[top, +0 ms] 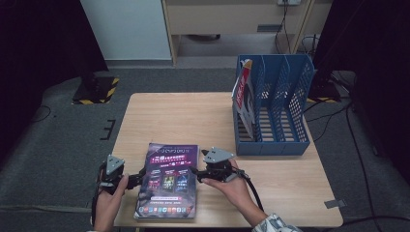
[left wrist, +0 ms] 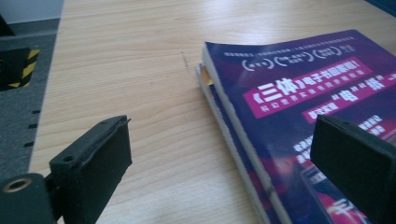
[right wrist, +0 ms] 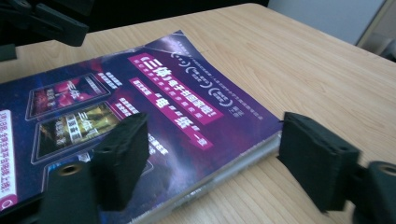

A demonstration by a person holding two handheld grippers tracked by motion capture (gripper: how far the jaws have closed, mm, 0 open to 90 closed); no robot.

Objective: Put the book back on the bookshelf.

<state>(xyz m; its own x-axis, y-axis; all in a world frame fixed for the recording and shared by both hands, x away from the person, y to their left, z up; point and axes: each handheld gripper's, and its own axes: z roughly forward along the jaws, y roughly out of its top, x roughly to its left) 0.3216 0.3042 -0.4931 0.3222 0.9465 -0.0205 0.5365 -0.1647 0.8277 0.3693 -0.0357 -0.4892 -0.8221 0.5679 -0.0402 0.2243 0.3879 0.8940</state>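
Purple glossy-covered magazine (top: 168, 181): flat on the pale wooden tabletop (top: 183, 118), lower centre of the high view, close to the near edge. Its long axis is seen running from the near edge away toward the top of the frame. In the left gripper view a second thin edge is made out beneath the purple cover (left wrist: 299, 93); whether that is another booklet or the same one cannot be told.

Left hand-held gripper (top: 140, 177): placed at the magazine's left long edge, jaws apart. In its own view the edge lies between the two black jaws, one jaw over bare wood, the other over the cover. No pressing on the paper is seen.

Right hand-held gripper (top: 193, 170): placed at the right long edge, jaws apart, the edge straddled in its own view (right wrist: 210, 154), one jaw above the cover and one beside the edge over wood. No clamping is seen. The magazine thus lies between the two, to the right of the left one and to the left of the right one; both are judged about equally near.

Count: two hand-held grippers, one magazine lying flat for certain. One blue perforated plastic file rack (top: 278, 104) stands at the upper right of the tabletop, well apart, with one red-and-white magazine (top: 245, 94) upright in its leftmost compartment.
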